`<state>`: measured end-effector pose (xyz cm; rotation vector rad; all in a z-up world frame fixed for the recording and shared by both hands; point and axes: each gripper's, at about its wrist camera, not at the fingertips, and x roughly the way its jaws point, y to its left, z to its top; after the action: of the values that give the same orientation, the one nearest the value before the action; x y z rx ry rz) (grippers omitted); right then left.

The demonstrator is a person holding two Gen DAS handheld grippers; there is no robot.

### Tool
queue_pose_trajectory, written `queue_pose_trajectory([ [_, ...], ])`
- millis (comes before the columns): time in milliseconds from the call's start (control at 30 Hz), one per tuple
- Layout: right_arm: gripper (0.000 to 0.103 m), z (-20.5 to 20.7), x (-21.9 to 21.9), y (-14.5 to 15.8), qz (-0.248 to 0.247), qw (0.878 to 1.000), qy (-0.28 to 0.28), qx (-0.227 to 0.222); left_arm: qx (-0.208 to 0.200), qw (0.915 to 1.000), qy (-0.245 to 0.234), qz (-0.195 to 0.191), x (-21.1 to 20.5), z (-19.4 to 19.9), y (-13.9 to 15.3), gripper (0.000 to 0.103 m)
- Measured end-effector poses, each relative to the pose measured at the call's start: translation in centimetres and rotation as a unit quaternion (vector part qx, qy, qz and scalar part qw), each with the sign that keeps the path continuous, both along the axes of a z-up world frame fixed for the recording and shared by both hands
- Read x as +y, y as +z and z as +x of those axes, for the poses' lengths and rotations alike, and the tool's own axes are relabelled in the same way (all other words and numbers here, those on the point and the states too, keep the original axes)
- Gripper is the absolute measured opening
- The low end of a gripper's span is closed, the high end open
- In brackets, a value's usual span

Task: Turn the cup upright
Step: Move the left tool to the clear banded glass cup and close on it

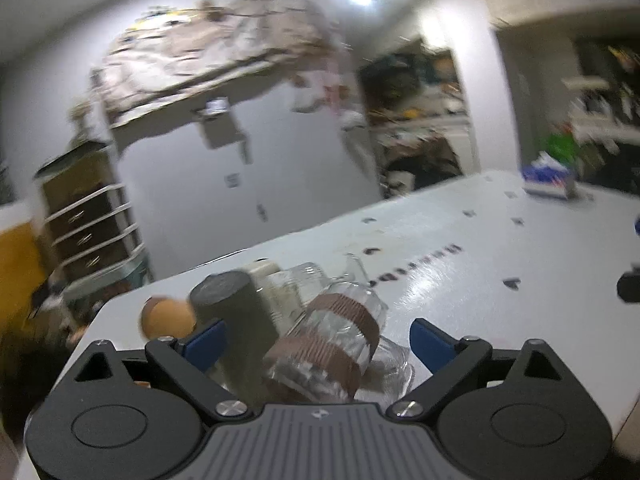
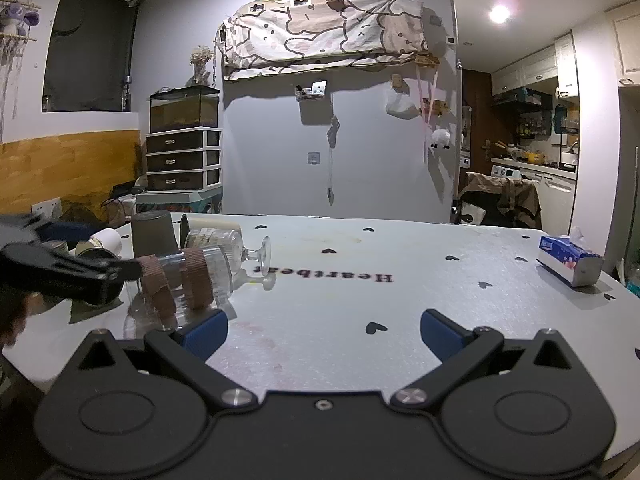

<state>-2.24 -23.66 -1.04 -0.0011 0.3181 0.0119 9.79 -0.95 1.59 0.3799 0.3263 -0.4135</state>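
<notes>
Two tools: I am holding both with their jaws spread wide, neither one gripping anything.
Left tool point(image 1: 316, 340): I am bringing it in low over the bench point(image 1: 460, 276); the cup is sitting between its blue fingers point(image 1: 206, 342), though I cannot tell whether either is touching it.
Cup point(image 1: 332, 332): clear glass wrapped in two brown corrugated bands, lying on its side right ahead of my left tool; from my right tool it is sitting ahead and to the left point(image 2: 188, 280).
Stemmed glass point(image 2: 250, 254): also lying on its side, just beyond the cup, its foot pointing toward the bench's middle.
Dark cup point(image 1: 232, 312): standing mouth down, just left of the banded cup from my left tool.
Right tool point(image 2: 322, 334): I am hovering it over bare bench point(image 2: 360, 292), with the cup just off its left finger point(image 2: 206, 332).
Tissue pack point(image 2: 568, 260): resting far ahead to the right of my right tool.
Left view: blurring heavily.
</notes>
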Motion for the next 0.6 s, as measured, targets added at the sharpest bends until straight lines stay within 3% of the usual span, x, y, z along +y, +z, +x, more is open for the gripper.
queue_pose_trajectory([
  [133, 0.103, 0.1, 0.0, -0.3, -0.001, 1.0, 0.002, 0.0, 0.038, 0.9963, -0.039, 0.066, -1.2, 2.8, -0.5, 0.087],
  [333, 0.103, 0.1, 0.0, -0.4, 0.001, 1.0, 0.004, -0.001, 0.084, 0.9814, -0.04, 0.168, -2.4, 6.2, -2.1, 0.085],
  [533, 0.103, 0.0, -0.3, -0.7, 0.004, 1.0, 0.007, -0.002, 0.125, 0.9684, -0.031, 0.213, -3.2, 7.8, -3.0, 0.084],
  [600, 0.103, -0.1, -0.5, -0.8, 0.007, 1.0, 0.008, -0.003, 0.133, 0.9659, -0.027, 0.22, -3.5, 8.0, -3.5, 0.078],
])
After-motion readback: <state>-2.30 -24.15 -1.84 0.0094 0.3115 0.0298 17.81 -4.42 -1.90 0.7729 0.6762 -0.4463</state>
